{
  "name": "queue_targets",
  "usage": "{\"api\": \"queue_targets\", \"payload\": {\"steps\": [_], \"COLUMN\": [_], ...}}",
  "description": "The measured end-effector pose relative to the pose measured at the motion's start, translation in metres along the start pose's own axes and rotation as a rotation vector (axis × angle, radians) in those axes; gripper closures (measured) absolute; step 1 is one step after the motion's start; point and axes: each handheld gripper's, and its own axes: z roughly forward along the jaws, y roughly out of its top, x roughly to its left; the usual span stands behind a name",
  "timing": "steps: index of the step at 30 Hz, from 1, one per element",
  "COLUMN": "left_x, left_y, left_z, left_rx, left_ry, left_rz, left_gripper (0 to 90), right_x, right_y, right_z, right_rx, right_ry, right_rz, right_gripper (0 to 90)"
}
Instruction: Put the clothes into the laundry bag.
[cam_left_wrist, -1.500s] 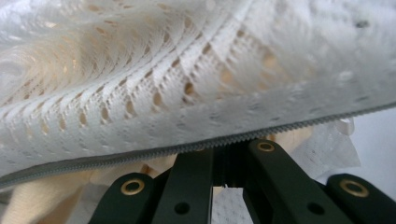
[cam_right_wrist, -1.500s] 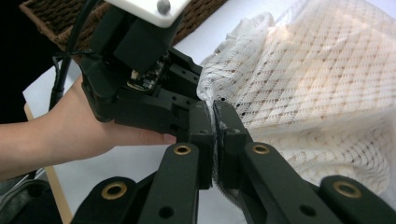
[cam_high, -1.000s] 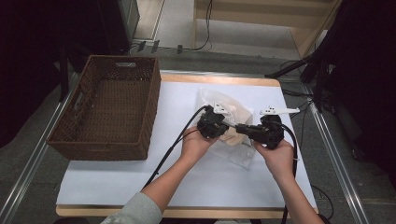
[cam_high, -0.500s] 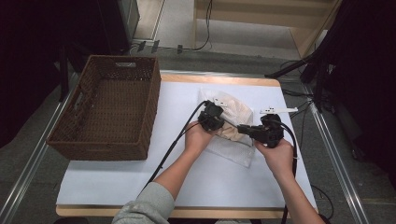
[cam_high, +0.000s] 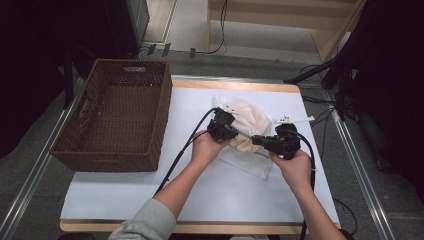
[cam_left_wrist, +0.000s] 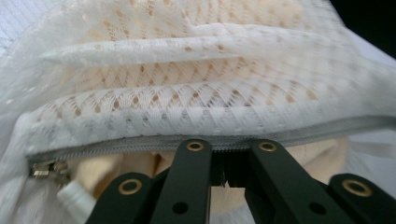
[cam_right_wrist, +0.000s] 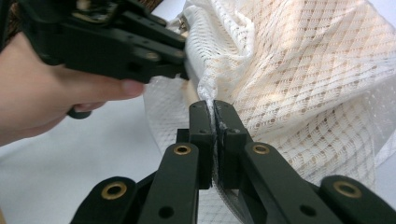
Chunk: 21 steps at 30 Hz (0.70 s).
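The white mesh laundry bag (cam_high: 248, 125), with a cream fabric item inside, lies on the white table surface (cam_high: 125, 192), right of the brown wicker basket (cam_high: 120, 117). The left gripper (cam_high: 231, 131) has its jaws pressed together on the bag's edge at the grey zipper (cam_left_wrist: 140, 142), whose slider sits at the far left of the left gripper view. The right gripper (cam_right_wrist: 215, 109) pinches a fold of the mesh between closed jaws, near the left gripper.
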Motion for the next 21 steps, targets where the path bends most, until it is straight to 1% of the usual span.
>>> {"api": "queue_targets", "payload": {"steps": [1, 2, 3, 5, 7, 8, 9, 10, 12, 13, 15, 16, 18, 21], "left_x": [0.0, 0.0, 0.0, 0.0, -0.002, -0.002, -0.002, -0.003, -0.004, -0.004, -0.007, -0.007, -0.006, -0.005], "left_y": [0.0, -0.003, -0.005, -0.006, -0.008, -0.008, -0.009, -0.009, -0.011, -0.011, -0.014, -0.017, -0.017, -0.019], "left_z": [0.0, -0.007, -0.01, -0.017, -0.023, -0.025, -0.028, -0.03, -0.037, -0.037, -0.041, -0.045, -0.049, -0.056], "left_rx": [0.0, 0.005, 0.005, 0.002, 0.007, 0.011, 0.016, 0.01, 0.02, 0.02, 0.027, 0.013, 0.013, 0.003], "left_ry": [0.0, -0.013, -0.021, -0.016, -0.012, -0.014, -0.024, -0.026, -0.041, -0.041, -0.03, -0.028, -0.028, -0.018], "left_rz": [0.0, -0.001, -0.004, 0.003, 0.02, 0.023, 0.021, 0.019, 0.033, 0.033, 0.053, 0.056, 0.052, 0.059], "left_gripper": [86.9, 84.7, 82.7, 78.5, 75.4, 73.3, 71.7, 69.1, 66.8, 65.9, 64.8, 64.8, 63.5, 61.9], "right_x": [0.0, 0.001, 0.001, 0.002, 0.004, 0.005, 0.005, 0.005, 0.004, 0.004, 0.004, 0.004, 0.004, 0.004], "right_y": [0.0, 0.0, 0.0, 0.0, 0.0, 0.0, 0.0, 0.0, 0.0, 0.0, 0.001, 0.001, 0.001, 0.001], "right_z": [0.0, -0.001, -0.001, -0.001, 0.0, 0.001, 0.001, 0.001, 0.001, 0.001, 0.001, 0.001, 0.002, 0.001], "right_rx": [0.0, -0.004, -0.005, -0.005, -0.002, -0.004, -0.003, -0.003, -0.005, -0.005, -0.006, -0.006, -0.002, -0.005], "right_ry": [0.0, 0.004, 0.007, 0.012, 0.011, 0.012, 0.013, 0.007, 0.01, 0.01, 0.009, 0.009, 0.01, 0.01], "right_rz": [0.0, 0.005, 0.003, -0.003, -0.008, -0.012, -0.012, -0.015, -0.011, -0.011, -0.011, -0.013, -0.014, -0.012], "right_gripper": [88.0, 88.0, 88.0, 88.0, 88.0, 88.0, 87.9, 87.9, 87.9, 87.9, 87.9, 87.9, 87.9, 87.9]}}
